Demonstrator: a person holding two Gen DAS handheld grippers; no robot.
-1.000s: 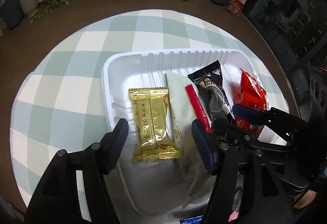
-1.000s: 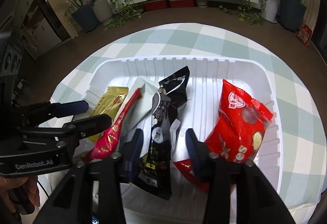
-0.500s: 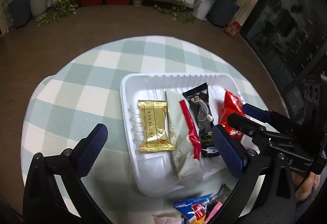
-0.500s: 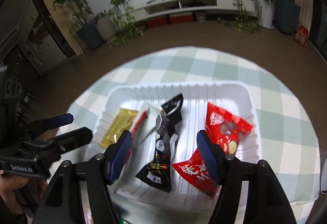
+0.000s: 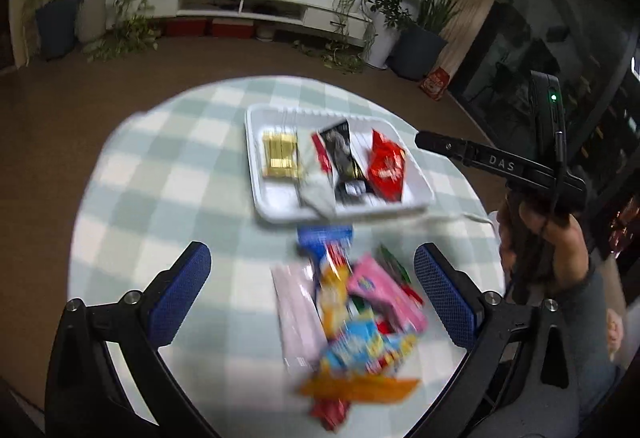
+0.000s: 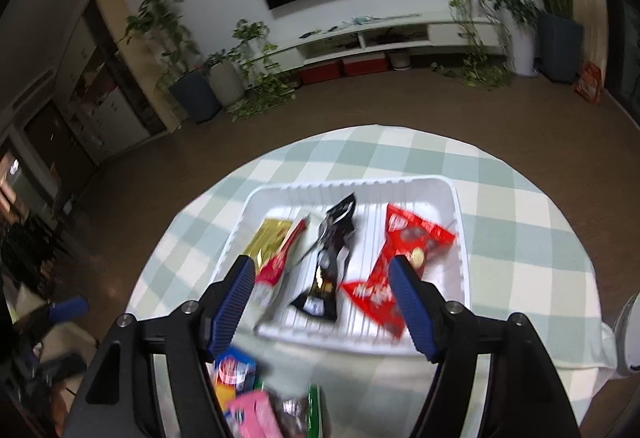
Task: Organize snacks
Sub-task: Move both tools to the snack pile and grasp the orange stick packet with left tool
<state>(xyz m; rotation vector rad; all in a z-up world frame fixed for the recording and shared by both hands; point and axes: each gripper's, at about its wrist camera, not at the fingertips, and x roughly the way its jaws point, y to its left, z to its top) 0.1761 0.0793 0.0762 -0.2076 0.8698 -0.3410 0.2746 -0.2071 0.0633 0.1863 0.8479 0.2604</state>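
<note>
Both tongs empty and spread above a round table; four snacks sit in the tray, the rest wait in a heap.

Left wrist view: the left gripper (image 5: 312, 294) stands wide open, holding nothing; between its fingers lies a blurred snack heap (image 5: 352, 322), from centre toward 6 o'clock; the white tray (image 5: 256, 194) sits at 12 o'clock of it, holding a gold packet (image 5: 280, 154), a black packet (image 5: 342, 154) and a red bag (image 5: 386, 170); right wrist view: the right gripper (image 6: 322, 296), its jaws having just been opening, grips nothing; the tray (image 6: 460, 222) lies beyond it. These foil and plastic packs are probably light, slick and crinkly, with crushable contents; best pinched at a flat sealed edge.
</note>
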